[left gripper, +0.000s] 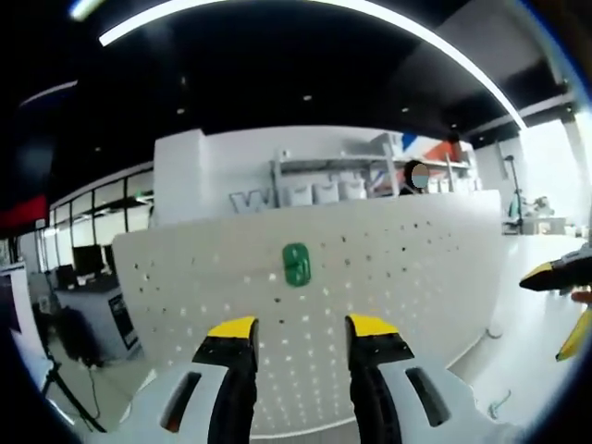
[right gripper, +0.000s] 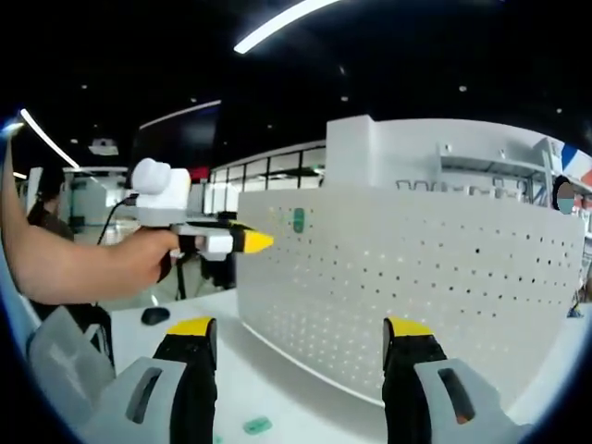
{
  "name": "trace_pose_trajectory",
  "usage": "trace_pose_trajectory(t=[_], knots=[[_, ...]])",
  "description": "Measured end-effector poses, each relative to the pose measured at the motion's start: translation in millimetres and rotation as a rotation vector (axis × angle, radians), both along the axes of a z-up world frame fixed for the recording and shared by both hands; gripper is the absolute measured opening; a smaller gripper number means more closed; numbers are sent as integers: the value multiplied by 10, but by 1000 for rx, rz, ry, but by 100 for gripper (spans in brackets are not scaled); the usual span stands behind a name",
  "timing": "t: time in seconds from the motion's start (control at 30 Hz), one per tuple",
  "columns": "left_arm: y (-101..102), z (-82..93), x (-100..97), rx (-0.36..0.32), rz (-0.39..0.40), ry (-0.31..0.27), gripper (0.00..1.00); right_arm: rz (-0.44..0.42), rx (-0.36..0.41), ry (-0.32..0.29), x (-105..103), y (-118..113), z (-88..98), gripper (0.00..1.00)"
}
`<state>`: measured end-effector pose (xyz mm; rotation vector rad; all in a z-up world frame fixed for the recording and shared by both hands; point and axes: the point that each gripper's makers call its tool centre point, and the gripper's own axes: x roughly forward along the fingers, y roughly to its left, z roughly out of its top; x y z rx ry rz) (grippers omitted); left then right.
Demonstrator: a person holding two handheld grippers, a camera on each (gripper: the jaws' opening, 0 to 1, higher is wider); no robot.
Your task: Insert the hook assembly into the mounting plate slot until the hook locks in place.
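Green plastic marks the hook assembly [left gripper: 296,265], which is seen seated on the face of the white perforated mounting plate [left gripper: 398,268], standing upright on the white table [right gripper: 277,388]. In the left gripper view the left gripper [left gripper: 302,335] is held in front of the plate just below the hook, its yellow-tipped jaws spread apart with nothing between them. In the right gripper view the right gripper [right gripper: 298,333] is likewise spread wide and empty, facing the plate from the side, while the left gripper [right gripper: 242,241] is seen held in a hand [right gripper: 139,264] near the plate's edge. The hook appears already placed in a slot; whether it is locked cannot be told. The step in hand is judged to be seating or checking: a gentle press on the hook would be called for to confirm it.
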<state>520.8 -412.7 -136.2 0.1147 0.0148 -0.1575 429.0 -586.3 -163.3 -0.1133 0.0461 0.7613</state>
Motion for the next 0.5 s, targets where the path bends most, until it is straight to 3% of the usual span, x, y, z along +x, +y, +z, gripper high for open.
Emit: trace_pose_trajectory(t=[0.5], knots=[[-71,-300,-283,6,-41,59,38,-1,2,-5,-40,-15,13,73]])
